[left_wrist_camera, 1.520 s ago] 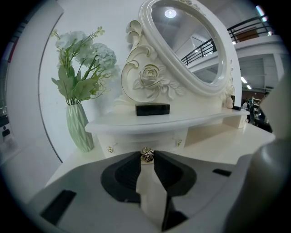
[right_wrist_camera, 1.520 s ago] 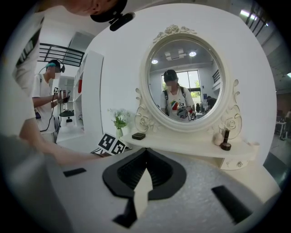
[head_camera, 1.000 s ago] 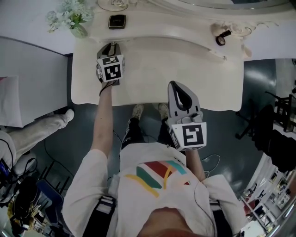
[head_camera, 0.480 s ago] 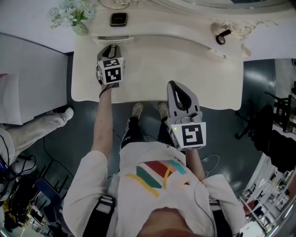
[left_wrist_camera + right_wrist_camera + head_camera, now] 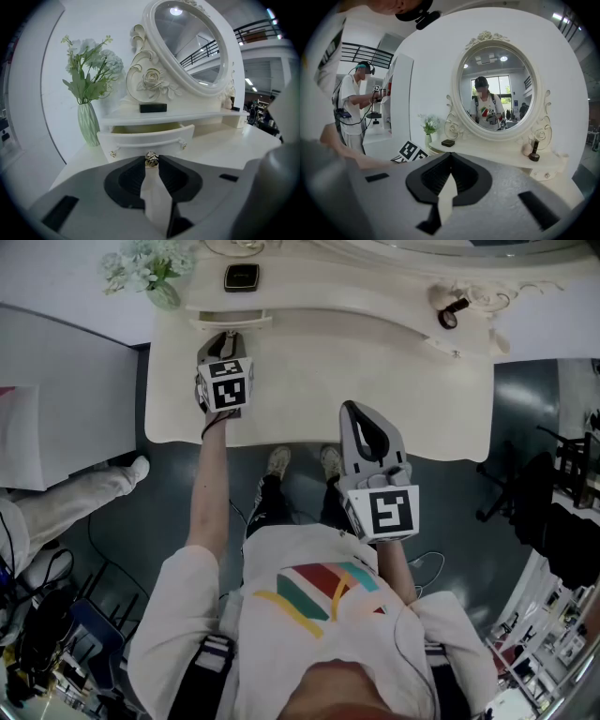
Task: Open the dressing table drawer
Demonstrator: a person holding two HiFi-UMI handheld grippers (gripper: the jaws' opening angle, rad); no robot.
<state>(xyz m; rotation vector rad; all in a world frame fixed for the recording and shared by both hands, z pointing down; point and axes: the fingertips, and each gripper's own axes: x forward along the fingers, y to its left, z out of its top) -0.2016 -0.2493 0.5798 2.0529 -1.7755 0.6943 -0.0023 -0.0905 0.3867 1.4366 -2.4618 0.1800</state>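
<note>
Fingers (image 5: 129,180) of the left gripper (image 5: 151,161) pinch the knob (image 5: 151,158) to pull the drawer (image 5: 140,139), seemingly part-open, at the dressing table's (image 5: 375,390) back-left corner; right gripper (image 5: 450,160) idles closed, empty.

The left gripper (image 5: 151,162) has its dark jaws closed on the small metallic knob (image 5: 151,158) at the middle of the drawer (image 5: 145,138), pinching it from both sides. The drawer stands partly pulled out from under the shelf (image 5: 187,116), so a strip of its pale yellowish inside shows behind the curved white front. Two smaller ornaments sit near the front's ends. On the shelf, above the drawer, lies a flat black box (image 5: 153,107). To the left a ribbed green vase (image 5: 88,123) with pale flowers (image 5: 89,58) stands upright on the table (image 5: 225,146). Behind rises an oval mirror (image 5: 192,42) with a carved rose (image 5: 151,78) at its foot.
</note>
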